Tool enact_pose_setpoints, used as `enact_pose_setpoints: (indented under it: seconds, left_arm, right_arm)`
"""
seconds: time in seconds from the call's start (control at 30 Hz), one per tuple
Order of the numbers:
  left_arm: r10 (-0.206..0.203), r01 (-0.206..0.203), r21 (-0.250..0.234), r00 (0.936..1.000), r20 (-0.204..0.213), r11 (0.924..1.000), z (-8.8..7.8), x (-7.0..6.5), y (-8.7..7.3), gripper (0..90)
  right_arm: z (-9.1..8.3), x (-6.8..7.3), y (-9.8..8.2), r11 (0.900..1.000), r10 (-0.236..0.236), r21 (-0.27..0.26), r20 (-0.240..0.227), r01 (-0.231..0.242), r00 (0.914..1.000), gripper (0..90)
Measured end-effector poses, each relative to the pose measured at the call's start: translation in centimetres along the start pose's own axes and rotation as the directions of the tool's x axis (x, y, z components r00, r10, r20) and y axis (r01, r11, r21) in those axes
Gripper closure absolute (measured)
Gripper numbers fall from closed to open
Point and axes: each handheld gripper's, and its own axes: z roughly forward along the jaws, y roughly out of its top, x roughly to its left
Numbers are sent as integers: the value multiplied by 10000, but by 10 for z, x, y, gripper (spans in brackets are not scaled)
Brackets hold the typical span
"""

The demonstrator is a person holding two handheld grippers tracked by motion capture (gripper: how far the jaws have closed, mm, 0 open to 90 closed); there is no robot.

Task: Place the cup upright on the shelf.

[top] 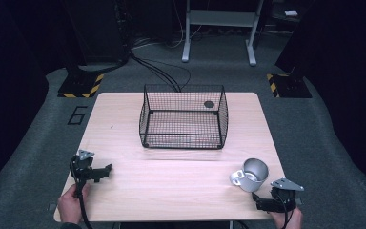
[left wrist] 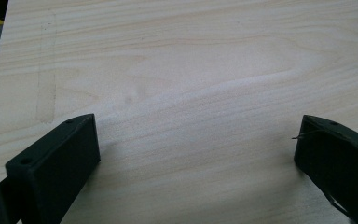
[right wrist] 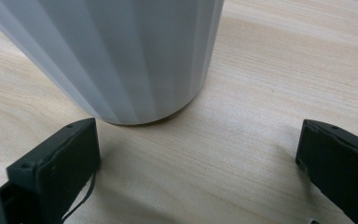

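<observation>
Both grippers sit wide open, gripping nothing. The right gripper (right wrist: 198, 154) is just short of the metal mug (top: 250, 174) near the table's (top: 171, 191) front right corner; up close, its top is cut off. The left gripper (left wrist: 196, 149) hovers over bare wood. The wire basket (top: 183, 117) sits mid-table.

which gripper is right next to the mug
The right gripper, jaws open just short of the grey mug; the left gripper points at bare table.
</observation>
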Motion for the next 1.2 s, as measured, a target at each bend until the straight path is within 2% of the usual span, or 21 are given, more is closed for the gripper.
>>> enact_pose_setpoints:
  seconds: [0.13, 0.27, 0.57, 0.6, 0.67, 0.7, 0.97, 1.2]
  left_arm:
    - [3, -3, 2, 10000, -1, 10000, 0, 0, 0, 0]
    - [-1, 1, 1, 10000, -1, 10000, 0, 0, 0, 0]
    - [2, -2, 2, 10000, 0, 10000, 0, 0, 0, 0]
    - [1, -1, -1, 10000, -3, 10000, 0, 0, 0, 0]
    - [0, 0, -2, 10000, -1, 10000, 0, 0, 0, 0]
    - [0, 0, -1, 10000, 1, 10000, 0, 0, 0, 0]
    - [2, -2, -1, 10000, -3, 10000, 0, 0, 0, 0]
    - [0, 0, 1, 10000, -2, 10000, 0, 0, 0, 0]
  right_arm:
    - [-2, -1, 0, 9999, 142, -1, -67, -142, 9999, 0]
    - [-10, 2, 4, 9989, 300, -334, -417, -314, 9987, 0]
    - [-22, 15, 24, 9947, -166, -1028, -802, 82, 9966, 0]
    - [-23, 16, 27, 9950, -89, -997, -794, 10, 9968, 0]
    - [-22, 17, 32, 9932, -193, -1161, -874, 90, 9960, 0]
    - [-21, 17, 35, 9944, -283, -1042, -868, 191, 9958, 0]
    - [-14, 18, 46, 9924, -369, -1199, -850, 265, 9957, 0]
    - [-5, 19, 54, 9927, -540, -1125, -1030, 423, 9932, 0]
